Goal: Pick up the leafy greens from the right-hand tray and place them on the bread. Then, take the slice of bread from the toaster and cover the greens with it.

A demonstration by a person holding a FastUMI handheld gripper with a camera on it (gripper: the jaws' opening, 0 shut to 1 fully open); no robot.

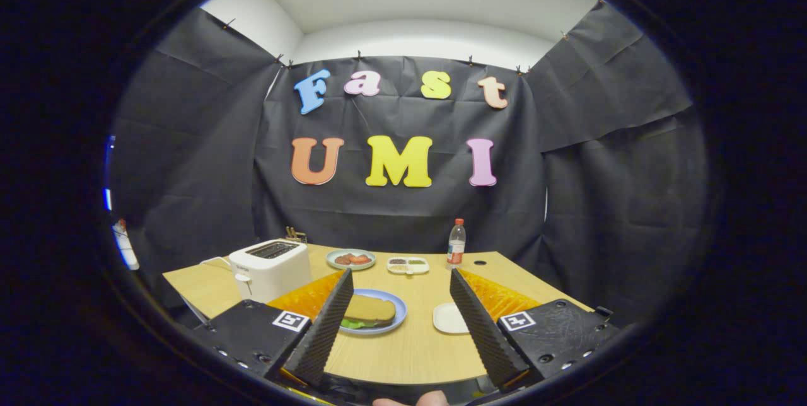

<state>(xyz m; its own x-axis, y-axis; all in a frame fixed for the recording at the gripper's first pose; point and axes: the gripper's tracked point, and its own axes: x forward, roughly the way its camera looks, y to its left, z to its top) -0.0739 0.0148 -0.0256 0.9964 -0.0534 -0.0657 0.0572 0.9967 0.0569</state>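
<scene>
On the wooden table a blue plate (394, 311) holds a slice of bread (369, 309) lying on top of leafy greens (354, 324), which peek out at its near edge. The plate sits just ahead of my left finger. A white toaster (270, 267) stands beyond it to the left; its slots look dark and I cannot tell what is inside. A small white tray (449, 318) lies by my right finger. My gripper (398, 305) is open, held above the near table edge, with nothing between its fingers.
Farther back stand a grey-green plate with red food (350, 259), a white divided dish (408, 265) and a plastic bottle with a red cap (456, 243). The toaster's cord (213, 261) trails to the left. Black cloth walls close the booth.
</scene>
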